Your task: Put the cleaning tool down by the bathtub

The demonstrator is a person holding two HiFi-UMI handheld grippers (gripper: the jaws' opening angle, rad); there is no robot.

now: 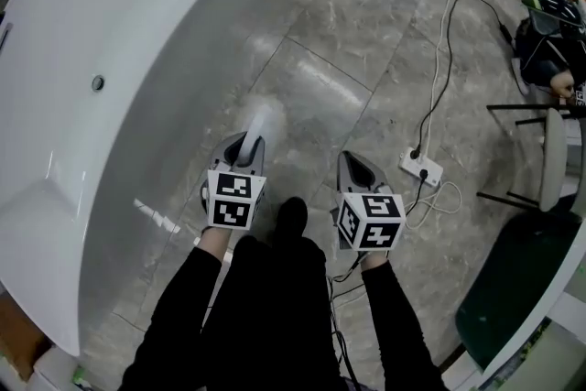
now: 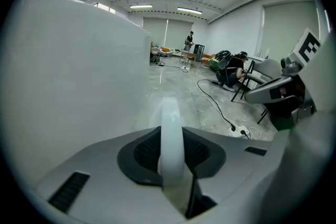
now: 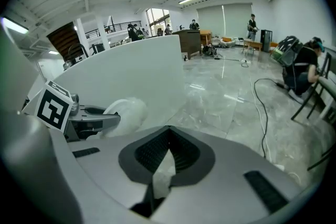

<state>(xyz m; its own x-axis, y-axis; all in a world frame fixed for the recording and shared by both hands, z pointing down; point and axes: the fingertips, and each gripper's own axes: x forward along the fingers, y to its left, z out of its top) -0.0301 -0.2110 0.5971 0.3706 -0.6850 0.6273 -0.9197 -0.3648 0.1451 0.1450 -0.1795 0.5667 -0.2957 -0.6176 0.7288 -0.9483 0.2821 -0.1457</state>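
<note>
The white bathtub (image 1: 137, 59) fills the left of the head view, its curved wall rising beside me. My left gripper (image 1: 249, 142) is low over the grey floor, close to that wall, and is shut on the cleaning tool (image 1: 265, 119), a white fuzzy pad sticking out past the tips. In the left gripper view the tool (image 2: 170, 118) stands edge-on, pinched in the left gripper (image 2: 171, 162), with the bathtub (image 2: 68, 76) on its left. My right gripper (image 1: 351, 162) hovers to the right of it. The right gripper (image 3: 168, 144) has its tips together and nothing reaching past them.
A white power strip (image 1: 421, 168) with a black cable (image 1: 444, 59) lies on the floor to the right. Further right are a black-framed chair (image 1: 540, 151), a dark green panel (image 1: 513, 288) and a crouching person (image 1: 549, 59). My shoe (image 1: 291, 217) is between the grippers.
</note>
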